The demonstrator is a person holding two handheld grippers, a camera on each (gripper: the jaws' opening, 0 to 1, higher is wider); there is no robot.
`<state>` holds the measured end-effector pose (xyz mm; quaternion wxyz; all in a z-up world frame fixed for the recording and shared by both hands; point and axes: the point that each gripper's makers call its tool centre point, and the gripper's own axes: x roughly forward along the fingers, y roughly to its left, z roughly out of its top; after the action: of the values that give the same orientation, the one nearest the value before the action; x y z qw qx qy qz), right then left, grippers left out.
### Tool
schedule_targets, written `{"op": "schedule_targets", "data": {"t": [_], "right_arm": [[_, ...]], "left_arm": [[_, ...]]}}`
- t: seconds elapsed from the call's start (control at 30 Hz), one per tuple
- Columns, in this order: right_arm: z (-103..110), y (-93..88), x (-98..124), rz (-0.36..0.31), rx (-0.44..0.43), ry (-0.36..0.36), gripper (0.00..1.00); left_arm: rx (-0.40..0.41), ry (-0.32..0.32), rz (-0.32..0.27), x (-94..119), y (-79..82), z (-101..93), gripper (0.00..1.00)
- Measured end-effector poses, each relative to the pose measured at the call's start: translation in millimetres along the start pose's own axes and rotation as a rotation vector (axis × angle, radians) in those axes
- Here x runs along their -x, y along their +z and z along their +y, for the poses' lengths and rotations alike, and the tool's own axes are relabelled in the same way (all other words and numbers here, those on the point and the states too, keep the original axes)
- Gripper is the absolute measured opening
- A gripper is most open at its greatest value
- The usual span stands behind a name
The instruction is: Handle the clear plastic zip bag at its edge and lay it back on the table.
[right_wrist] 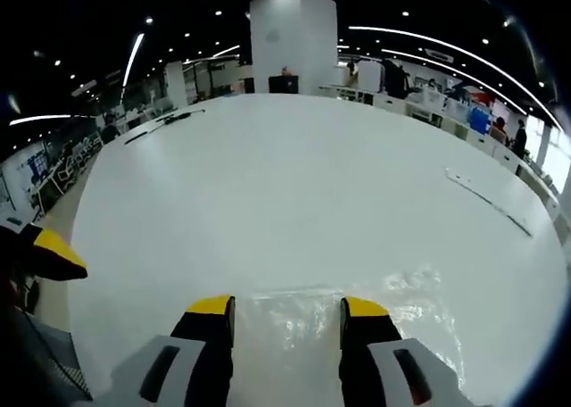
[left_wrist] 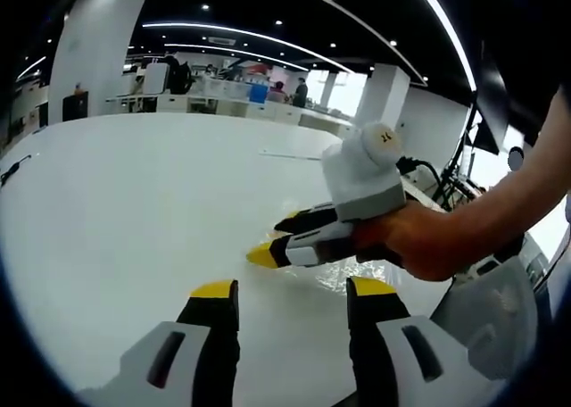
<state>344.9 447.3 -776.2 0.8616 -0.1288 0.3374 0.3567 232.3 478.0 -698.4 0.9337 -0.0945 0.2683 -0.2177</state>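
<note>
Clear crinkled plastic zip bag (right_wrist: 357, 313) flat on white surface (right_wrist: 294, 184). Right tongs (right_wrist: 287, 307) spread apart over bag edge. Left tongs (left_wrist: 293, 288) spread apart, holding nothing.

The zip bag (right_wrist: 357, 309) edges blur into the worktop (right_wrist: 294, 184) glare. The right claw (left_wrist: 277, 242) hides part of the bag. Distant desks (left_wrist: 259, 103) are indistinct.
</note>
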Motion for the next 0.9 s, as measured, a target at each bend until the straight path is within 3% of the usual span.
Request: {"op": "schedule_targets", "data": {"t": [0.07,0.1,0.9], "right_arm": [[-3,-2.5,-2,0.017,0.066,-0.008,0.43],[-2,-1.4,-2,0.006,0.036,-0.001,0.42],[8,0.5,5,-0.013,0.093,0.073,0.3]], "left_arm": [[-0.003,0.0,0.003,0,-0.3,-0.9,0.47],[-0.003,-0.001,0.004,0,-0.4,-1.3,0.47],[0.0,-0.008,0.015,0,-1.0,-5.1,0.46]]}}
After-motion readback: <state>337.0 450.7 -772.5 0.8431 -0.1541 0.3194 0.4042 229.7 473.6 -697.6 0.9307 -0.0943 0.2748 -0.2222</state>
